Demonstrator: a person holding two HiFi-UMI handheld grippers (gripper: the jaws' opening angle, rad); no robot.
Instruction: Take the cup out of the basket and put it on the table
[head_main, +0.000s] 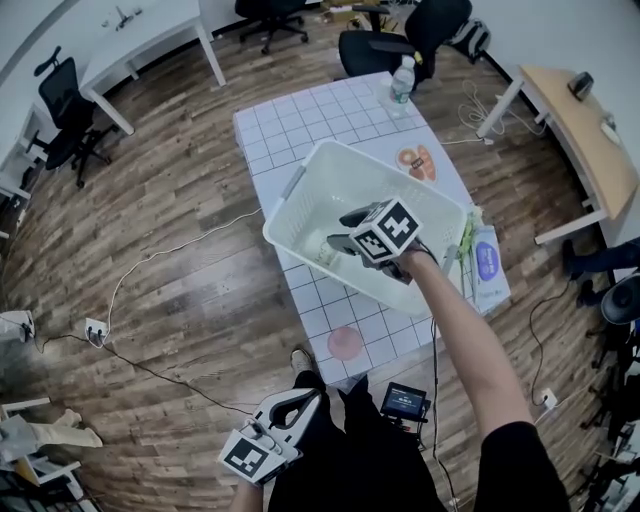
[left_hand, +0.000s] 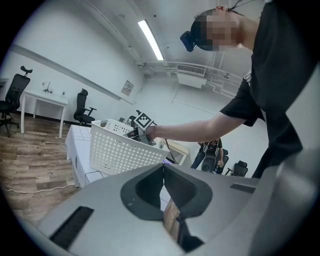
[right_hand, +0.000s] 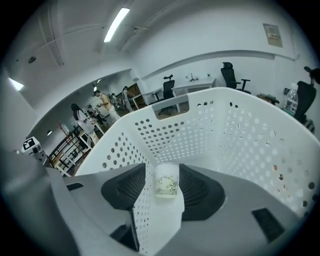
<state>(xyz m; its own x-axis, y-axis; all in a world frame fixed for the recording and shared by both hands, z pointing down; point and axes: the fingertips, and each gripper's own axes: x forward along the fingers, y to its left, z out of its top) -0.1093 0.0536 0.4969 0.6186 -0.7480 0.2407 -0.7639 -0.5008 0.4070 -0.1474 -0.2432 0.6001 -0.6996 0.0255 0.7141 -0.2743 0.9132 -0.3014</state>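
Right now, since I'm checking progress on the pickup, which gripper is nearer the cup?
Right. The right gripper is inside the basket, open jaws either side of the cup. The left gripper is shut, low beside the person, off the table.

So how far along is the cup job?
Done: the right tool is down inside the basket. In hand: its open jaws straddle the cup, not gripping yet. Left: close, lift the cup out, set it on the table.
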